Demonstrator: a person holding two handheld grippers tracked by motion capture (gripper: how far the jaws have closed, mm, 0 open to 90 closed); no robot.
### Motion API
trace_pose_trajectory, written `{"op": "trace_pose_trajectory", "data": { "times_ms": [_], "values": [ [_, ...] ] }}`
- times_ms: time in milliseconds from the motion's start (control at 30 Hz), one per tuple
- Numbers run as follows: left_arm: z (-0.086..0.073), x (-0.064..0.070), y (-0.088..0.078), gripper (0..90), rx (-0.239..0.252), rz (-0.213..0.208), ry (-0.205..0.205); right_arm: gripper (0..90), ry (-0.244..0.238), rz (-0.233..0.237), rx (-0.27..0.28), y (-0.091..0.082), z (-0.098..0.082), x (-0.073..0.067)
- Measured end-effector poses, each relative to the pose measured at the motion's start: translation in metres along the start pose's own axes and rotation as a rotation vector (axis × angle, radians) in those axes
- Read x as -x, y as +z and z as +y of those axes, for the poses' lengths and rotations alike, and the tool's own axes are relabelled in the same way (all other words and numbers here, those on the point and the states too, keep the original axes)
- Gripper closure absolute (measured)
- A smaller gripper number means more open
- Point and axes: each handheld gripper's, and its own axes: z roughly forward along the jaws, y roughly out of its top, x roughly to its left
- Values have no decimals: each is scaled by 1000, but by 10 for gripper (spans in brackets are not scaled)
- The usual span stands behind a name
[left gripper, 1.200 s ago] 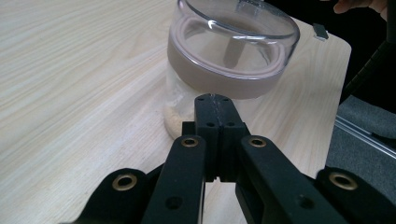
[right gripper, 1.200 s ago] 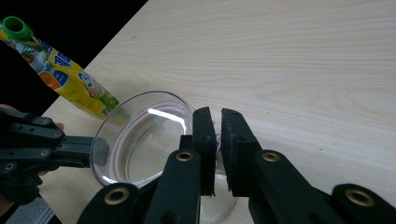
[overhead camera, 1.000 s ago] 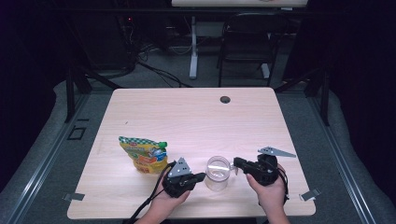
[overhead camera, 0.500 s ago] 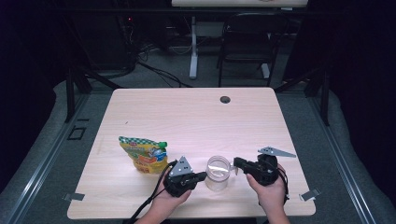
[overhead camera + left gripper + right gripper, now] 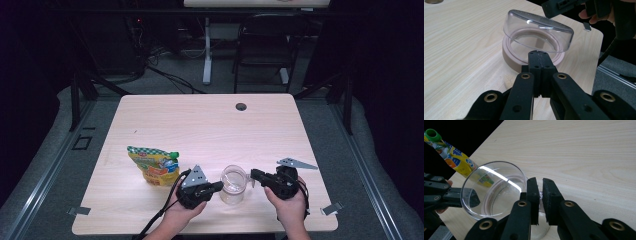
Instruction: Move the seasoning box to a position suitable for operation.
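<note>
While the clear glass jar (image 5: 233, 183) stood near the table's (image 5: 210, 125) near edge, the right gripper (image 5: 256, 175) pinched its rim from the right, the left gripper (image 5: 218, 186), jaws clenched, touched its left side, and a juice pouch (image 5: 152, 166) lay left, a grommet hole (image 5: 241, 106) far behind.

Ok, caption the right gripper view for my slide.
Right claw pinches the clear glass jar's rim, a juice pouch behind.

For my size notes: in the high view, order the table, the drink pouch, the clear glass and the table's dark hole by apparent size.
1. table
2. drink pouch
3. clear glass, slightly smaller than the pouch
4. dark hole
</note>
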Motion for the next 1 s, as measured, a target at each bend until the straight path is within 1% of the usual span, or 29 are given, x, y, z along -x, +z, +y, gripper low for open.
{"op": "trace_pose_trajectory", "data": {
  "times_ms": [67,100,133,167,200,233,267,300,433,467,500,533,567,600,633,667,700,800,833,1000],
  "values": [
    [1,1,0,900,5,-1,1,816,-12,0,-4,-1,-1,-1],
    [3,1,0,900,-2,2,8,800,-22,5,-3,-1,-1,-1],
    [3,1,0,900,-2,2,8,800,-22,5,-3,-1,-1,-1],
    [3,1,1,900,7,-4,3,763,-57,6,-1,-1,-2,-3],
    [3,1,1,900,7,-4,3,763,-57,6,-1,-1,-2,-3],
    [5,1,1,900,1,-2,9,744,-81,-2,-4,-2,-2,-6],
    [5,1,1,900,6,-6,10,736,-94,-10,-10,-2,-2,-7],
    [6,2,1,900,7,-6,9,724,-116,-12,-11,-3,-2,-9],
    [9,2,0,900,1,-3,15,715,-174,-31,-16,-5,-2,-14],
    [10,3,0,900,7,-8,16,712,-187,-33,-22,-7,-1,-15],
    [12,3,0,900,3,-2,20,711,-194,-29,-21,-7,-2,-16],
    [12,3,0,900,3,-2,20,711,-194,-29,-21,-7,-2,-16],
    [13,3,0,900,9,-7,18,705,-210,-24,-28,-9,-2,-15],
    [14,3,0,900,12,-6,20,705,-210,-24,-28,-9,-2,-15],
    [16,3,-1,900,11,-6,25,704,-221,-30,-40,-10,-3,-15],
    [17,4,-1,900,12,-5,29,702,-218,-28,-35,-9,-4,-15],
    [18,4,-1,900,9,-6,30,695,-231,-38,-48,-9,-4,-14],
    [20,4,-1,900,12,-8,34,678,-221,-33,-41,-9,-6,-14],
    [22,4,-1,900,15,-8,40,673,-226,-38,-54,-10,-7,-13],
    [27,6,0,900,23,-17,46,673,-236,-46,-71,-12,-11,-12]
  ]
}}
